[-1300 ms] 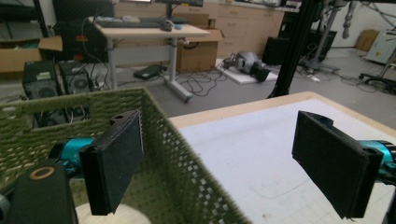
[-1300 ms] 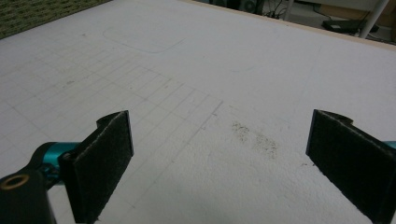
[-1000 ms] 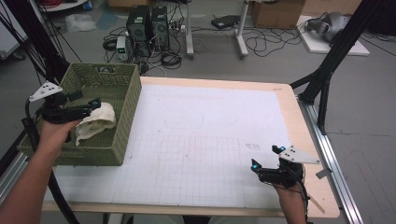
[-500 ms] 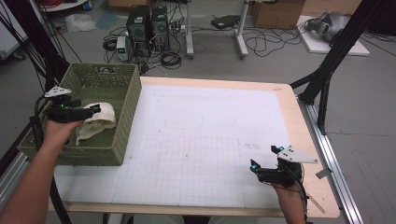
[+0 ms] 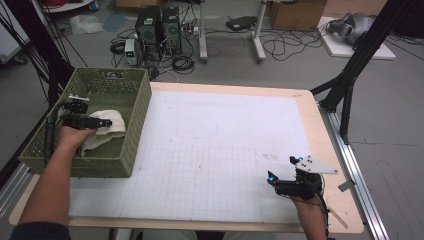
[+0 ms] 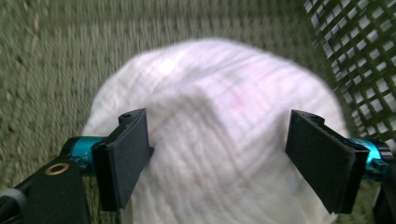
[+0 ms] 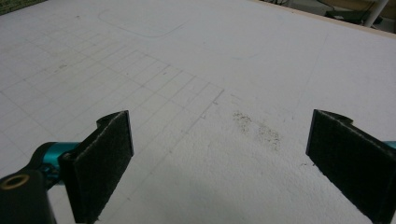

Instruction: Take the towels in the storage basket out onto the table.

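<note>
two grippers are working apart here. i'm holding the left gripper (image 5: 106, 122) inside the green woven basket (image 5: 137, 112), its jaws spread wide on either side of the white cloth (image 6: 219, 135) that is lying bunched on the basket floor, so i judge i'm lining up to pinch it. the right gripper (image 5: 270, 176) is resting released on the white grid mat (image 5: 210, 150) near the table's front right corner, out of the way. compared with a second ago, my left hand is reaching deeper and further toward the basket's right wall.
</note>
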A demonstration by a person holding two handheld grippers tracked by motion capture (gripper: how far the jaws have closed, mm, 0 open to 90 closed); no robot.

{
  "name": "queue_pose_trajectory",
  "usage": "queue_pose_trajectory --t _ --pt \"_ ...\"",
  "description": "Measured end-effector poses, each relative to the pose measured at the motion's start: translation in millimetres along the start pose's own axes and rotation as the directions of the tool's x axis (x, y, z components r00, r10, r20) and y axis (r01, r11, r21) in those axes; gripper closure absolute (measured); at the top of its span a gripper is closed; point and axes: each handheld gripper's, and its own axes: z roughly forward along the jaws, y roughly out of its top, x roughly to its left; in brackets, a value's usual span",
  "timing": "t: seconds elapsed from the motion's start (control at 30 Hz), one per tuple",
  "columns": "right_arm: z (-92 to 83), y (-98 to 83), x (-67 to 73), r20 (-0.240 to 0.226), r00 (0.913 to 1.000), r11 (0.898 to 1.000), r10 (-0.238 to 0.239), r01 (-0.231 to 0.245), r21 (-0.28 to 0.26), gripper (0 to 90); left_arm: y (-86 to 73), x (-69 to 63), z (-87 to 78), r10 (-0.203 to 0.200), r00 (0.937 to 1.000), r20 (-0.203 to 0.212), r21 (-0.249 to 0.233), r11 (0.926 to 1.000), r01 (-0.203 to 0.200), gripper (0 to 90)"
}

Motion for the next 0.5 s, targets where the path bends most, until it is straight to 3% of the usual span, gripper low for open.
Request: queue_pose_trajectory --t 0.1,0.3,0.4,0.5 --pt "-0.1 -0.2 0.4 -0.002 1.0 1.0 -0.001 0.001 0.002 6.5 -2.1 -2.8 6.6 0.034 0.9993 -0.013 0.085 0.9959 -0.033 19.9" --pt "0.7 -0.3 0.4 -0.005 1.0 1.0 -0.007 0.007 0.004 6.5 -3.4 -5.2 13.0 0.087 0.9954 -0.04 0.151 0.9852 -0.08 21.5" --pt "0.8 -0.1 0.3 -0.008 1.0 1.0 0.001 -0.001 0.006 6.5 -3.5 -6.1 12.1 0.107 0.9922 -0.065 0.177 0.9797 -0.094 31.0" --pt "0.1 0.1 -0.4 -0.007 1.0 1.0 0.002 -0.002 0.002 6.5 -2.9 -5.5 8.6 0.12 0.9902 -0.072 0.193 0.9756 -0.104 48.0"
